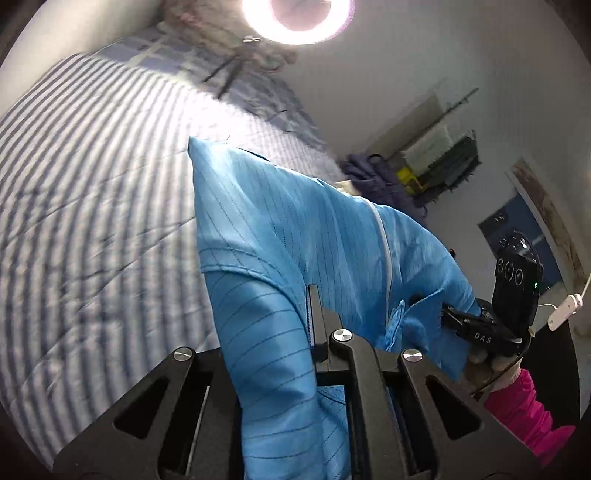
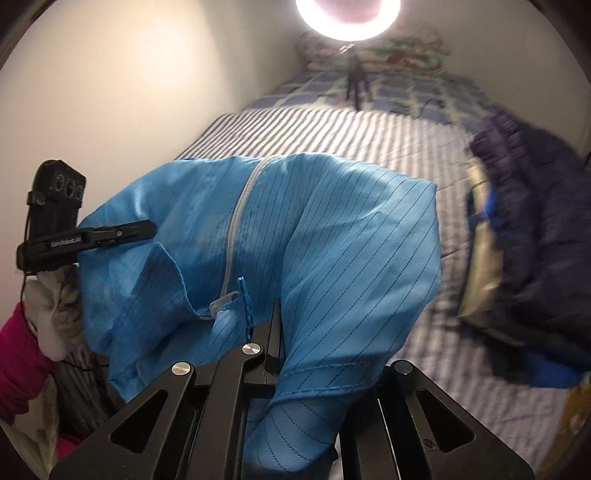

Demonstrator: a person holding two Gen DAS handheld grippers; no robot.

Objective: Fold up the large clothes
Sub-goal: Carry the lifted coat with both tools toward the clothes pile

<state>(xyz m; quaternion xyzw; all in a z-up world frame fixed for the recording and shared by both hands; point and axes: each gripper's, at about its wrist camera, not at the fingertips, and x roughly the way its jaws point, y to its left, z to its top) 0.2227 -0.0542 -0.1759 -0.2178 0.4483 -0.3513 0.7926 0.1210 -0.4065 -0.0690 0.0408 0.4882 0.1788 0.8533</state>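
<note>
A light blue pinstriped garment (image 1: pixel 280 229) with a white zipper hangs in the air between both grippers, above a striped bed. My left gripper (image 1: pixel 314 295) is shut on a fold of the garment, and its cloth drapes over the fingers. It also shows in the right wrist view (image 2: pixel 147 230), held by a gloved hand. My right gripper (image 2: pixel 275 310) is shut on the garment (image 2: pixel 332 229) near the zipper pull and a blue loop. It also shows in the left wrist view (image 1: pixel 448 314), pinching the garment's other side.
The bed (image 1: pixel 92 184) has a blue-and-white striped cover. A dark blue padded jacket (image 2: pixel 535 240) lies on the bed's right side. A ring light (image 2: pixel 349 14) on a small tripod stands at the far end by patterned pillows. A white wall (image 2: pixel 110 92) runs along the left.
</note>
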